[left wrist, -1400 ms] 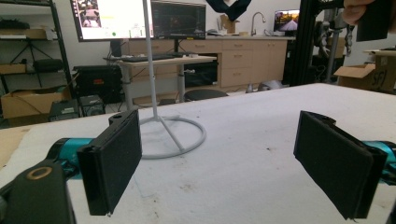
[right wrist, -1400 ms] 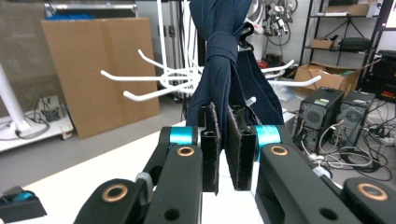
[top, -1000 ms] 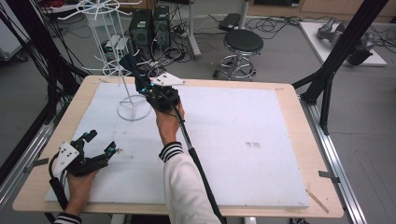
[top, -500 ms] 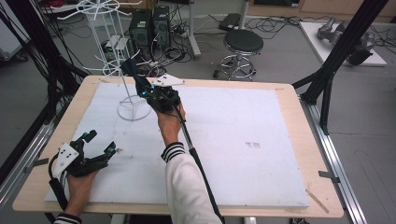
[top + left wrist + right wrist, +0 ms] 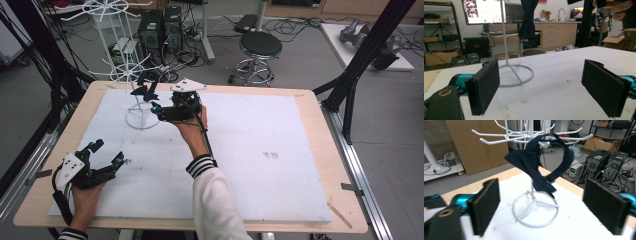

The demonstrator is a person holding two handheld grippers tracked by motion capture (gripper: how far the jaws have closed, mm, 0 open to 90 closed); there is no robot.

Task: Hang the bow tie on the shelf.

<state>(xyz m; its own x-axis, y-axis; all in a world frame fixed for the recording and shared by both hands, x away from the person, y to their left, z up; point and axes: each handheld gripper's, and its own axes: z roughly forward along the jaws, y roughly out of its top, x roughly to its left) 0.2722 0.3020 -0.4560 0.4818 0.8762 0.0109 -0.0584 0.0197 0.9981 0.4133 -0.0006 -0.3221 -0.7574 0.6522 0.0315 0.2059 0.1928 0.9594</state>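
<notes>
A dark blue headband hangs from one of the hooked arms of a white wire stand at the far left of the white table, its loop draped down beside the stand's pole above the ring base. The right gripper is raised just to the right of the stand, jaws spread wide and holding nothing; in the right gripper view the headband sits dead ahead between the two black pads, farther off than their tips and not touching either. The band's long axis seems to run across the jaw gap and slightly tilted, though motion blur makes this uncertain. The left gripper rests on the near left of the table, also spread open and empty, well apart from the stand, so the right hand is plainly the nearer one.
</notes>
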